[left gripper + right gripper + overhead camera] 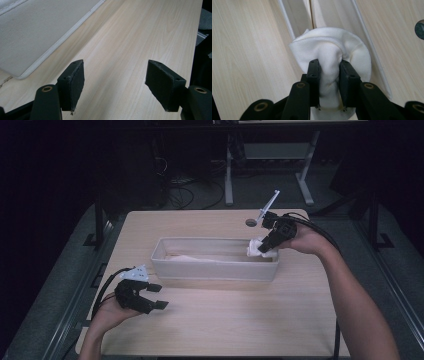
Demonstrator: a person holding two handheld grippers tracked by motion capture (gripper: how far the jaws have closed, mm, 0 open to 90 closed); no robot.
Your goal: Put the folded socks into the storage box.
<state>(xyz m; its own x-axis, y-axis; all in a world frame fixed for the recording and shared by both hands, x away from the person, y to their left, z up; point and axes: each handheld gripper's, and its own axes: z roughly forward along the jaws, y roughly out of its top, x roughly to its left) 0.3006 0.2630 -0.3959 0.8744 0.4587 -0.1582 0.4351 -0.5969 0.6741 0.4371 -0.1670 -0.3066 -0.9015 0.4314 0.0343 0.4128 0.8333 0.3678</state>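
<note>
Hand-held gripper [329,85] pinching white cloth [332,50]

Overhead forward-down view; two close jaw-level views, shared tray [215,270].

No text, label, brand, number or sign can be read anywhere in these views. The pale wooden surface [225,310] bears only its grain, the long white bin [215,267] standing across its middle has plain walls, and the white cloth [329,52] at the bin's right end carries no print.
</note>
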